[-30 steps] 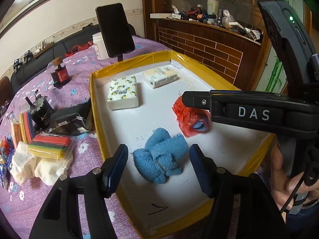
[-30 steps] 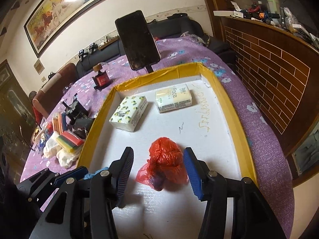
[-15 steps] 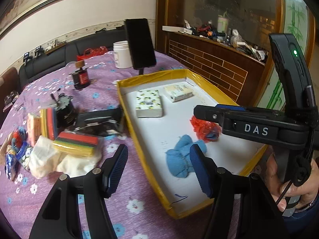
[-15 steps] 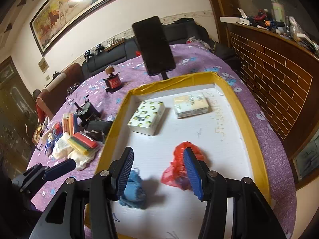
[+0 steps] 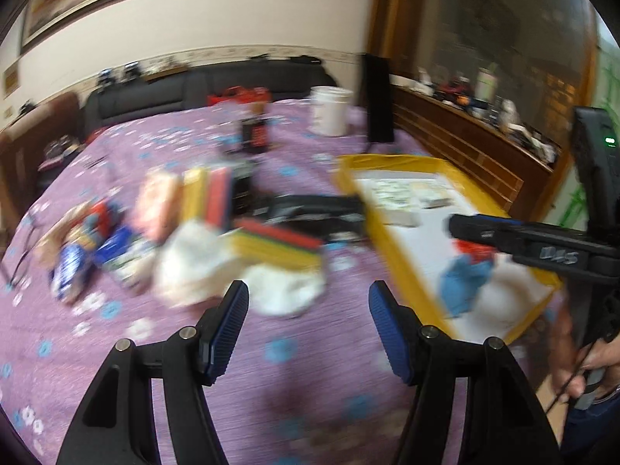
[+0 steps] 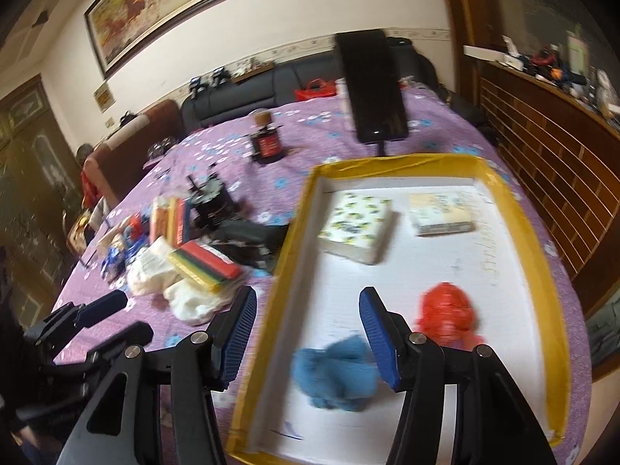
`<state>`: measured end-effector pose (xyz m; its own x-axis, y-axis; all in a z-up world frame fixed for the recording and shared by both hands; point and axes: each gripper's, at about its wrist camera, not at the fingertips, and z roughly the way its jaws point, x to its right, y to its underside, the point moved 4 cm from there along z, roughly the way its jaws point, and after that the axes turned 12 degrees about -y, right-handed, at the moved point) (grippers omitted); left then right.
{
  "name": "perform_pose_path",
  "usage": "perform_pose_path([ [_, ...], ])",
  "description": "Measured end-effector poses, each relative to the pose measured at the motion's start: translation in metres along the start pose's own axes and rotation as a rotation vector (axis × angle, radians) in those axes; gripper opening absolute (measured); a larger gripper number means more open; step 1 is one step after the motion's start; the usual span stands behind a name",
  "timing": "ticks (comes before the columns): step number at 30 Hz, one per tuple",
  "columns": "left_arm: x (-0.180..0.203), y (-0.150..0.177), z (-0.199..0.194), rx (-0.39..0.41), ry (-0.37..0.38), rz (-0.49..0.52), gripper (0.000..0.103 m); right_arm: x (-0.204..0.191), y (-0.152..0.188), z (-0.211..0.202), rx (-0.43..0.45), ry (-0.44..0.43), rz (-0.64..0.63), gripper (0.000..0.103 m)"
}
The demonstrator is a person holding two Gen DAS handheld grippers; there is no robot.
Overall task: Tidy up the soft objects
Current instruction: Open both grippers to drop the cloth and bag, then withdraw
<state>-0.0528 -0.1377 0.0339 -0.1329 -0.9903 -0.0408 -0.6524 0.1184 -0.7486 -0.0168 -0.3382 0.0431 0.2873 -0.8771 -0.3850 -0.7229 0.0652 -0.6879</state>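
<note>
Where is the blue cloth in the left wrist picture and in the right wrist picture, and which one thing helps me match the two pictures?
Left wrist view: the blue cloth lies at the right, inside the yellow-rimmed tray, next to the red bag.
Right wrist view: the blue cloth lies at the bottom centre, near the tray's front edge, with the red bag to its upper right.
Shared landmark: the yellow-rimmed tray.

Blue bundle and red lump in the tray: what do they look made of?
Blue bundle: looks like terry or knitted cloth, matte and fuzzy, though blurred. Red lump: probably thin plastic film, like a crumpled bag, slightly glossy with creases.
</note>
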Motion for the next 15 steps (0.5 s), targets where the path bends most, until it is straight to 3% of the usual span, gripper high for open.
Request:
perform_pose_path([
  [5,-0.07,0.023,0.015,-0.054,-0.091,-0.111,0.064,-0.034,0.0,0.031,-0.051,-0.035,-0.045,0.06],
  [11,-0.131,0.046,0.02,-0.071,-0.174,-0.204,0.064,-0.072,0.01,0.088,-0.185,-0.152,-0.031,0.06],
  [15,-0.147,0.051,0.019,-0.081,-0.128,-0.269,0.064,-0.08,0.018,0.126,-0.261,-0.113,-0.017,0.06],
])
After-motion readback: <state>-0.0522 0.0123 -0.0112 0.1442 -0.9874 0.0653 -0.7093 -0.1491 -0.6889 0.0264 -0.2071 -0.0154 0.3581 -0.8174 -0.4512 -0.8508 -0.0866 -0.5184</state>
